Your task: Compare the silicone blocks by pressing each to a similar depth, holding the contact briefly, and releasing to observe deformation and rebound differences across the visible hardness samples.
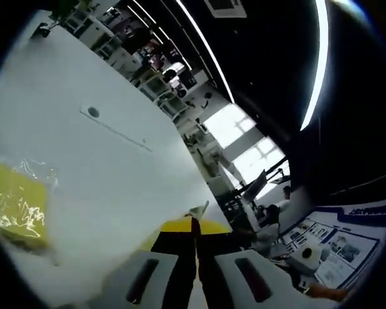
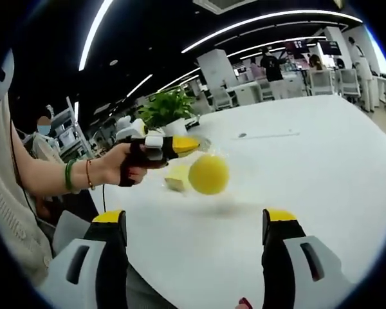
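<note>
White table point(image 2: 321, 167) — yellow ball point(image 2: 208, 174) beside left gripper point(image 2: 196, 145).

No lettering is legible (the wall poster point(image 1: 334, 248) print is too blurred).

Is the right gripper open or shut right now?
Open. In the right gripper view, the right gripper shows its two yellow-tipped jaws standing wide apart, with bare white table between them and nothing held.

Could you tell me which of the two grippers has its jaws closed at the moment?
The left gripper, held over the table; the right gripper's jaws stand wide apart.
</note>
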A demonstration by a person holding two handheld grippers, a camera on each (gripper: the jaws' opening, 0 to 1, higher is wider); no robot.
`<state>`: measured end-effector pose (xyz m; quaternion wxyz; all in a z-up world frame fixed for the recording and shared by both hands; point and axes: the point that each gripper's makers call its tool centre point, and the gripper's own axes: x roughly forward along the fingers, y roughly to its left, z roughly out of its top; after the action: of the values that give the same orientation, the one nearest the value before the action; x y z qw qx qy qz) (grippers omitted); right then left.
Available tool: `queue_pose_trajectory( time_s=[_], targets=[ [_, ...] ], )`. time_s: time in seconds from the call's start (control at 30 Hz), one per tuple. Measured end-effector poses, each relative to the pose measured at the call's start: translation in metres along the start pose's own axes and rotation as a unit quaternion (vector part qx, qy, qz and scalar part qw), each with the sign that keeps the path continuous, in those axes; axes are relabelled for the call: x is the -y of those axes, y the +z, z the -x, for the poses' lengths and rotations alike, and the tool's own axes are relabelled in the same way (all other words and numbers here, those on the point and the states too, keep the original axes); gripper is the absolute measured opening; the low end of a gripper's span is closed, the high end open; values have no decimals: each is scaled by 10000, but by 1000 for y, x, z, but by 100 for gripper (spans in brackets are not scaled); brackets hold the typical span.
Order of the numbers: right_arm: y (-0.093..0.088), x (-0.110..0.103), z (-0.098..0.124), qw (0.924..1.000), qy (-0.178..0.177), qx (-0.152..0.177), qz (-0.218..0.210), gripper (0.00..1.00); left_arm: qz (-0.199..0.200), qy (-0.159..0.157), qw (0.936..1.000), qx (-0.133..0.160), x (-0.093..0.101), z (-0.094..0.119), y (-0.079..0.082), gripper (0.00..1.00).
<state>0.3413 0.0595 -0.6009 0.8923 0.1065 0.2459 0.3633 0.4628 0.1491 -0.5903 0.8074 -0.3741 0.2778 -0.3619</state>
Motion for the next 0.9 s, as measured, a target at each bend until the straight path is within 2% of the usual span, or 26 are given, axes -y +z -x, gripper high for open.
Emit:
queue_pose_trajectory(
  time_s=[0.13,0.33,0.47,0.7,0.77,0.9],
  targets=[
    [10,-7,-1,9999,52,87,107,81,-128,41,9999,-56,4,16,2,0],
    [14,-17,-8,9997,161,44,202,80,-186,60,9997,-117,8,38,3,0],
    [22,-26,-16,9986,294,82,422,81,-386,85,9990,-200,12,50,4,0],
    [46,-39,-33,9947,608,-23,833,83,-574,-4,9979,-293,27,68,10,0],
    [55,-41,-40,9920,677,-44,1069,83,-672,-39,9971,-356,32,73,13,0],
    [72,-46,-49,9893,832,-10,1196,84,-781,-138,9960,-400,42,79,20,0]
  ],
)
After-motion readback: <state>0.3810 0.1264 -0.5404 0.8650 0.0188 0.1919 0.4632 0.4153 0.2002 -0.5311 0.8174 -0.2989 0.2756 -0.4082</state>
